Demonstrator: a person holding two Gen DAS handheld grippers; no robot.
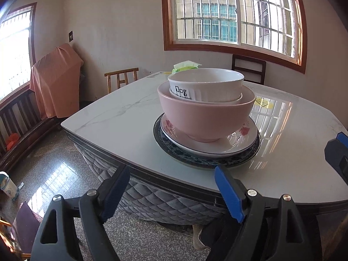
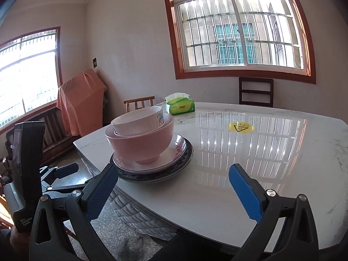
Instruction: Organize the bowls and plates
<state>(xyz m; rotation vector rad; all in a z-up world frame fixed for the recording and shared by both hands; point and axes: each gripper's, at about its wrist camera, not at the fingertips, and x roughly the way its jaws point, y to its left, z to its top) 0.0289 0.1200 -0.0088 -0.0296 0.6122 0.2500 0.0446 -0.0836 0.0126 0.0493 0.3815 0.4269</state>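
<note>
A stack stands on the white marble table (image 1: pixel 113 117) near its front edge. A dark patterned plate (image 1: pixel 250 156) is at the bottom, a white flowered plate (image 1: pixel 239 139) on it, a pink bowl (image 1: pixel 206 115) on that, and a white bowl (image 1: pixel 206 84) marked "Dog" nested inside. The stack also shows in the right wrist view: pink bowl (image 2: pixel 139 143), white bowl (image 2: pixel 139 120), plates (image 2: pixel 178 152). My left gripper (image 1: pixel 171 187) is open and empty, just short of the stack at the table edge. My right gripper (image 2: pixel 174 187) is open and empty, to the right of the stack.
A green tissue pack (image 2: pixel 180 105) lies at the table's far side. A yellow warning sticker (image 2: pixel 240 127) is on the tabletop. Wooden chairs (image 2: pixel 255 92) stand behind the table. An orange cloth (image 1: pixel 54 80) covers furniture by the left wall.
</note>
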